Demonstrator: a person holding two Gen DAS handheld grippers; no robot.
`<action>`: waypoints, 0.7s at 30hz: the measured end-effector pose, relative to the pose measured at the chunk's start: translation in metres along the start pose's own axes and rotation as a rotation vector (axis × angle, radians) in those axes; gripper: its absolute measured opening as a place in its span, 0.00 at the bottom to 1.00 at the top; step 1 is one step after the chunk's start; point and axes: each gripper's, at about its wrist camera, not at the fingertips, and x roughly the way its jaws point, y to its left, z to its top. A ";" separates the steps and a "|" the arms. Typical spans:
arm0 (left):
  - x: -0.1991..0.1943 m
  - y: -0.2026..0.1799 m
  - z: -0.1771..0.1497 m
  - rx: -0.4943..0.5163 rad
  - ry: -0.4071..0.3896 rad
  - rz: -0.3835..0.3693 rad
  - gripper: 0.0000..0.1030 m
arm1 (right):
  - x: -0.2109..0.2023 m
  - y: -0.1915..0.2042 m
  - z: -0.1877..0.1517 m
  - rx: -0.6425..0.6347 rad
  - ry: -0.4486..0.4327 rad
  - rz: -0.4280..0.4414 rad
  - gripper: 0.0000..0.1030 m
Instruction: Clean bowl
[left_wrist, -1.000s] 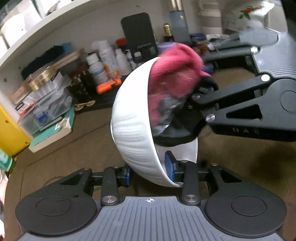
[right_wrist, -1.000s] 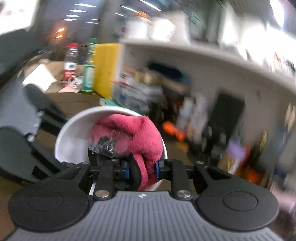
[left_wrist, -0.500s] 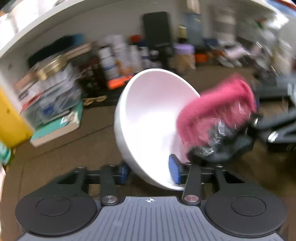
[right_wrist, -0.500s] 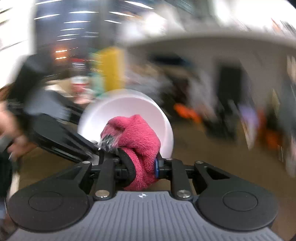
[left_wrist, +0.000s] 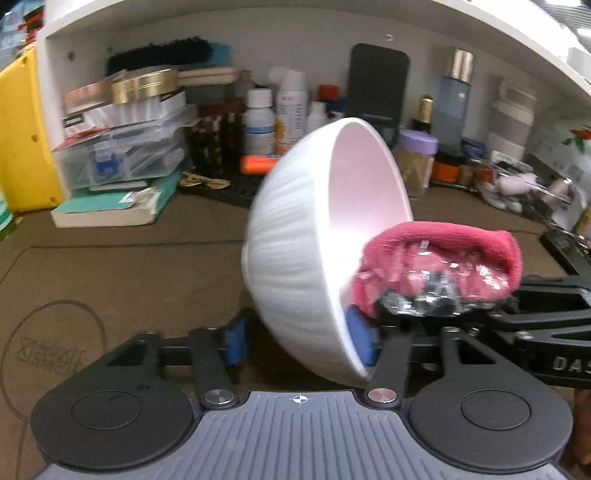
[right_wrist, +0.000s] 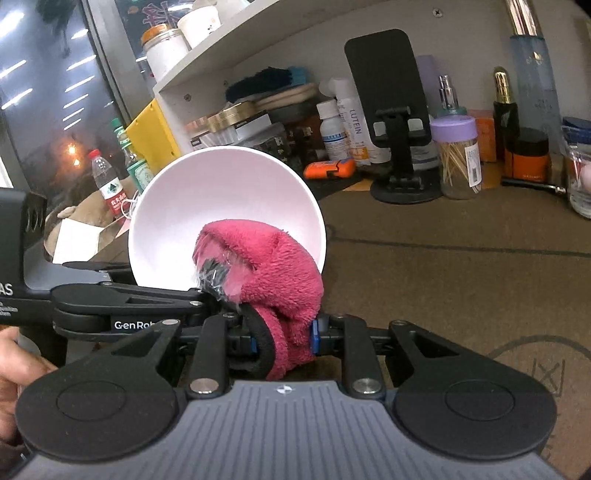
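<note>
1. Left gripper (left_wrist: 299, 341) pinches the white bowl (left_wrist: 295, 258) by its lower rim, holding it tilted above the table, mouth toward 3 o'clock.
2. Right gripper (right_wrist: 282, 338) is clamped on a pink cloth (right_wrist: 273, 266) at the bowl's 5 o'clock rim.
3. Glazed bowl: probably stiff, slippery, breakable; the rim is the hold. Cloth looks soft.
4. Shelf clutter (left_wrist: 258, 122) crowds 12 o'clock; the brown table (left_wrist: 129, 273) lies open at 9.

The white bowl (left_wrist: 295, 236), ribbed outside and smooth inside, is tipped on its side above the table. A fuzzy pink cloth (right_wrist: 273, 266) presses against its lower inner rim.
</note>
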 end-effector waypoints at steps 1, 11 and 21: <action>-0.001 -0.003 0.000 0.020 0.000 0.007 0.46 | 0.000 0.001 0.001 -0.011 -0.002 -0.008 0.23; -0.007 -0.009 0.000 0.128 0.036 -0.015 0.45 | 0.012 0.027 0.027 -0.249 -0.041 -0.103 0.23; -0.015 0.004 -0.004 0.193 0.073 -0.031 0.45 | 0.005 0.076 0.027 -0.684 -0.168 0.014 0.23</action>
